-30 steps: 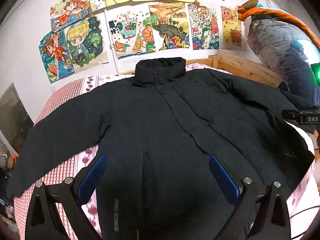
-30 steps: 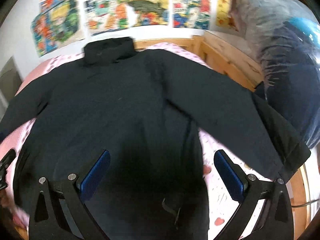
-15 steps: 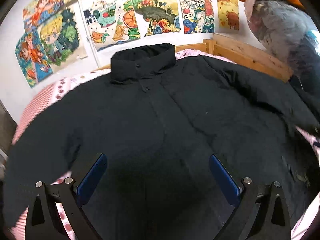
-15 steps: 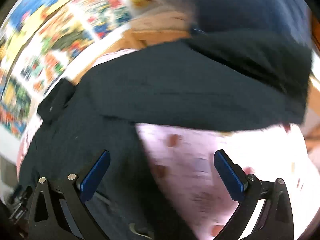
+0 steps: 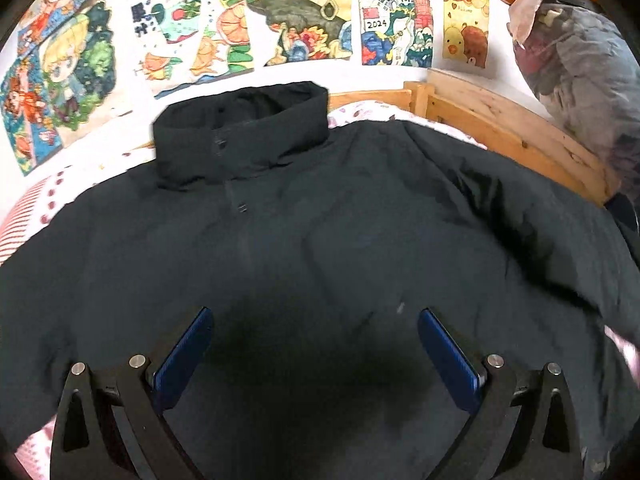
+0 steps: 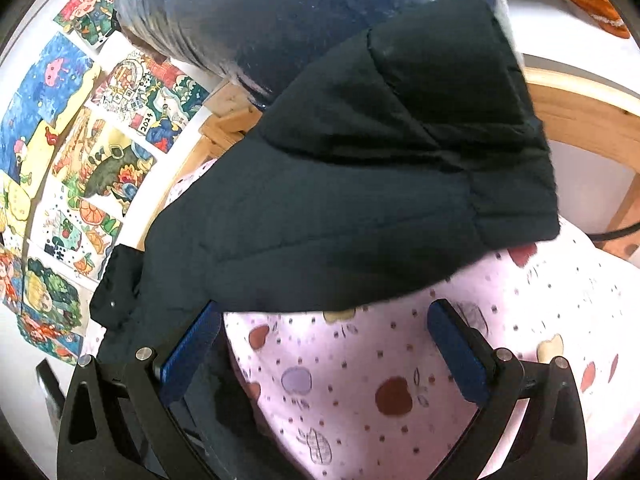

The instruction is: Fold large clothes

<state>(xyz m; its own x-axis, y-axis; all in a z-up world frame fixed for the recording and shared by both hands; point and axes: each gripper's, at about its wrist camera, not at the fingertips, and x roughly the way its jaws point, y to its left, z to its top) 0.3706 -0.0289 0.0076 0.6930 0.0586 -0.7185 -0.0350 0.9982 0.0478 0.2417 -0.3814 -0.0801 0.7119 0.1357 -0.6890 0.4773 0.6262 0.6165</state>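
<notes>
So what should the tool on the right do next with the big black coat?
Probably ease the right tool forward and close it on the sleeve end. The coat lies flat and unfolded on the bed, both tools are open and empty, and the sleeve's cuff sits just ahead of the right one.

Black jacket [image 5: 320,240] spread flat on the pink-sheeted bed [image 6: 440,380]

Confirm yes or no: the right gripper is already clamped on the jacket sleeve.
No: the right gripper stands wide open over the pink printed bedsheet, with the black jacket sleeve lying ahead of its fingertips, ungripped.
</notes>
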